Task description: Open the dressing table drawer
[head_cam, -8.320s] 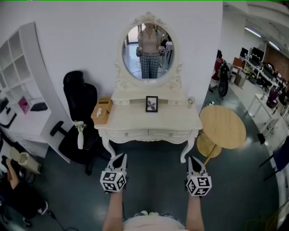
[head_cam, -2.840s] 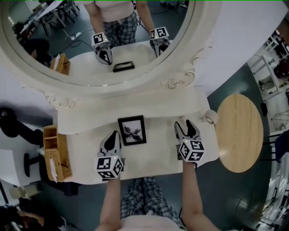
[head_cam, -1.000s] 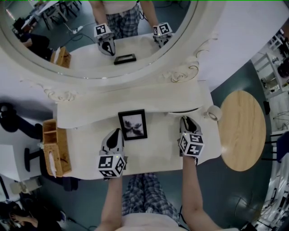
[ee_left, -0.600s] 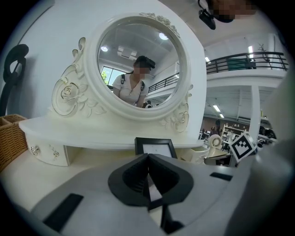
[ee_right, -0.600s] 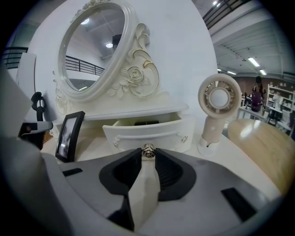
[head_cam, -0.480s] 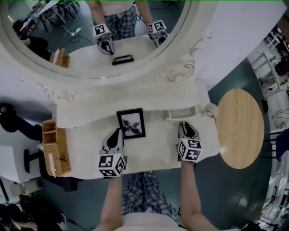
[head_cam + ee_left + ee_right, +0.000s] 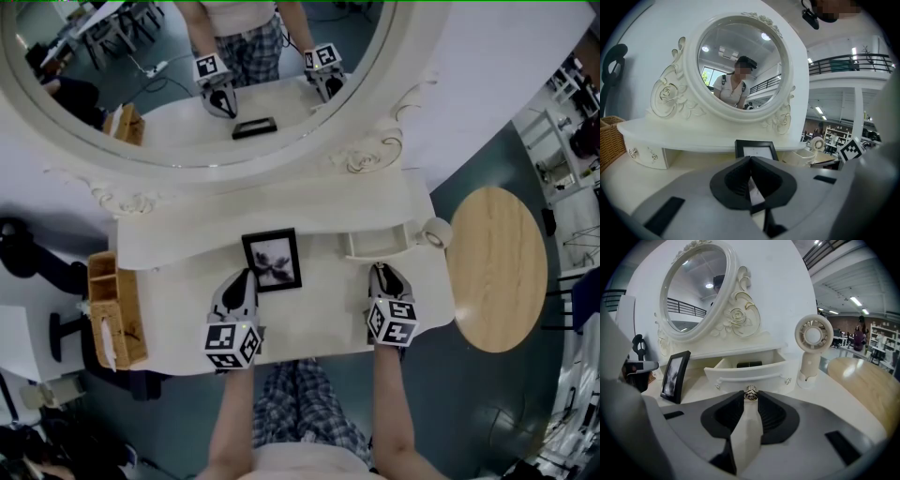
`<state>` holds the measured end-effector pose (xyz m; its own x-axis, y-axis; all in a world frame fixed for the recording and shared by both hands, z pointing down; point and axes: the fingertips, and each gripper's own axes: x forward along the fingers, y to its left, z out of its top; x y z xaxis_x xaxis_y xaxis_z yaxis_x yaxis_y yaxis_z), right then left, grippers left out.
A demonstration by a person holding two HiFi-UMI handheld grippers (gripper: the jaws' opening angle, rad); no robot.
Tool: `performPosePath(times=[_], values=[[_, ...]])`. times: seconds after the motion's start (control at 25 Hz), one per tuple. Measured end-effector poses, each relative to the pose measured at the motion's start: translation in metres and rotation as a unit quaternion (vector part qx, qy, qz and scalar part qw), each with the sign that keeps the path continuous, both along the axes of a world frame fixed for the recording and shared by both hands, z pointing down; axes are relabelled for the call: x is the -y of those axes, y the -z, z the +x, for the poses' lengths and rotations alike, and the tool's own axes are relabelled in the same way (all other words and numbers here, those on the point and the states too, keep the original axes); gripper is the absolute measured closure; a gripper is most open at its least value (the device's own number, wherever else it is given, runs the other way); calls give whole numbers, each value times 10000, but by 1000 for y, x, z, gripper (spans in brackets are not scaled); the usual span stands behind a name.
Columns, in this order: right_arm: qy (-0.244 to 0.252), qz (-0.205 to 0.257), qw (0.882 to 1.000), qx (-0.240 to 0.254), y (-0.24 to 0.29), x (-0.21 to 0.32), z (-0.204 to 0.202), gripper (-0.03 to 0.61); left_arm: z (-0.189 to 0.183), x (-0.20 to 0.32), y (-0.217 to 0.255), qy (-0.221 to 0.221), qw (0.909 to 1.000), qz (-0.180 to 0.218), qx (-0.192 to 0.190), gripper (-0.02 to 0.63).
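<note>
2 claws are working over the dressing table (image 7: 319, 319). The right claw (image 7: 387, 272) is pinching the small metal knob (image 7: 750, 393) of the drawer (image 7: 750, 373), which is standing partly out just ahead of its tips. The left claw (image 7: 246, 278) is sitting shut and empty, with the photo frame (image 7: 273, 262) just ahead. The knob being tiny, a straight, level pull without twisting is looking wisest. A white fan (image 7: 813, 350) is standing near the drawer's right corner. Behind the right claw, the tabletop is offering open room up to its front edge.
</note>
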<state>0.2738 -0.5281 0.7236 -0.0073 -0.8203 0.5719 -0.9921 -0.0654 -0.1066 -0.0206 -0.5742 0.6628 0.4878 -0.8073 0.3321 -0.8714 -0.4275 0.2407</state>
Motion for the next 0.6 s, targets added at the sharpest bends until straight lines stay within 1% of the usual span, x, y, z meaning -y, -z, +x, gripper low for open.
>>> performPosePath(times=[0.36,0.44,0.48,0.52,0.56,0.6], values=[[87,101,9999,14,2,1,-1,462,-2,6,1,9,10000,1,-6,586],[151,212,9996,106,5,3,-4,395,-2,7,1,11,10000,8,-14,586],[174,288,9993,156,8,4,-6,346,-2,7,1,10,10000,10,-16,586],[184,371,9989,204,11,5,-7,282,-2,7,1,9,10000,12,-15,586],[183,454,9985,247,15,5,-8,235,-2,7,1,9,10000,13,-12,586],[175,525,9980,290,18,4,-9,215,-2,7,2,10,10000,14,-7,586]])
